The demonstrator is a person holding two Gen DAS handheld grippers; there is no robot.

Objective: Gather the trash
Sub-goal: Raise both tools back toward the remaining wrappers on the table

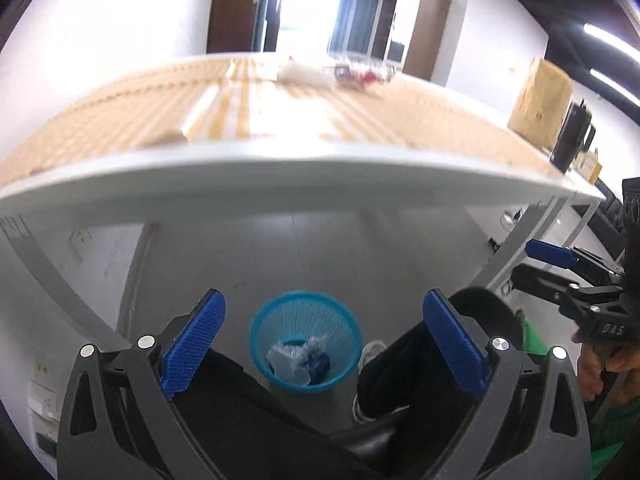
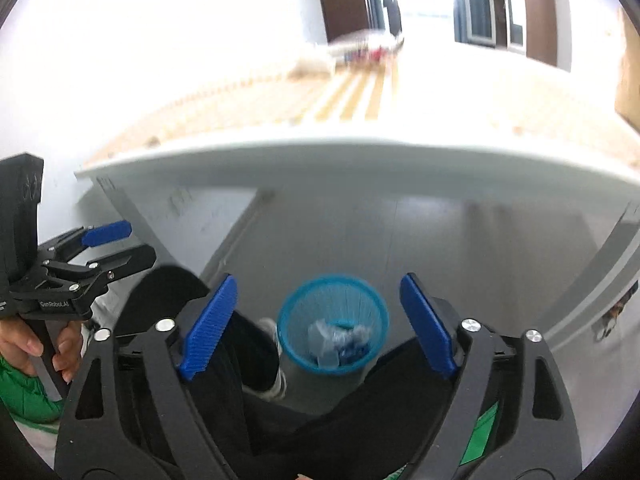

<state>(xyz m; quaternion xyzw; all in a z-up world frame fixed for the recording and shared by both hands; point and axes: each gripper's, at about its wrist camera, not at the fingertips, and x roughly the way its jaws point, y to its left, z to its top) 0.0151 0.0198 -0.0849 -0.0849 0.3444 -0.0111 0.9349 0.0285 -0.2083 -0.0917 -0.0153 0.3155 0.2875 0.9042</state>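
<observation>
A blue mesh trash basket (image 1: 306,340) stands on the grey floor below the table edge, with crumpled clear plastic and blue trash (image 1: 300,360) inside. It also shows in the right wrist view (image 2: 333,324). My left gripper (image 1: 324,340) is open and empty, high above the basket. My right gripper (image 2: 318,320) is open and empty, also above the basket. More trash, white and red pieces (image 1: 340,72), lies blurred at the far end of the table; it also shows in the right wrist view (image 2: 360,54).
The wooden-topped table (image 1: 280,176) with a white edge spans the view. The person's dark-trousered legs and white shoes (image 1: 372,354) flank the basket. A cardboard box (image 1: 540,100) and a black item stand at the right. Table legs slope down both sides.
</observation>
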